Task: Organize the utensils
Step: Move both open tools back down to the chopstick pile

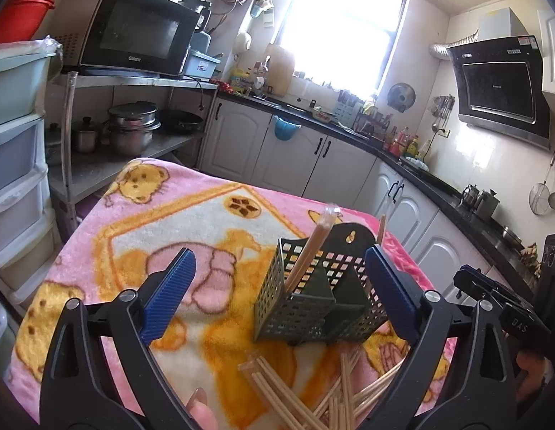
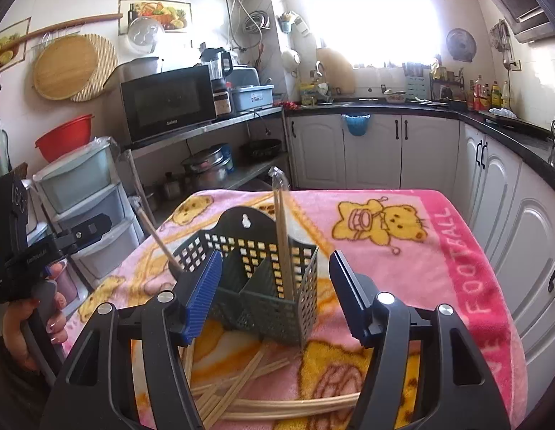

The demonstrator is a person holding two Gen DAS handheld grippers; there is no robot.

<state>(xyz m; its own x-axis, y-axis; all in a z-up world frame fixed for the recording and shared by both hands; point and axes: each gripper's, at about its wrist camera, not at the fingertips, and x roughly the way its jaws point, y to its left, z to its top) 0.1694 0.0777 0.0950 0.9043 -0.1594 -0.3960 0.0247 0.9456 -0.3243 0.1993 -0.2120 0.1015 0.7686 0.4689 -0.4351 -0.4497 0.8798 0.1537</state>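
A dark green perforated utensil caddy (image 1: 313,297) (image 2: 263,279) stands on the pink bear blanket (image 1: 152,222) (image 2: 402,261). A plastic-sleeved pair of chopsticks (image 1: 311,247) (image 2: 282,243) stands upright in one compartment. Another sleeved pair (image 2: 153,231) leans at the caddy's other end. Loose wooden chopsticks (image 1: 313,394) (image 2: 256,383) lie scattered on the blanket in front of the caddy. My left gripper (image 1: 281,286) is open wide, its right finger level with the caddy's side, pads pressing nothing. My right gripper (image 2: 277,286) is open just before the caddy, also empty.
White kitchen cabinets with a black counter (image 1: 349,132) (image 2: 384,107) run behind and right of the table. A shelf rack holds a microwave (image 1: 141,32) (image 2: 170,100) and pots. Plastic drawers (image 1: 15,143) (image 2: 84,193) stand at the left. A hand (image 2: 30,326) holds the left gripper's handle.
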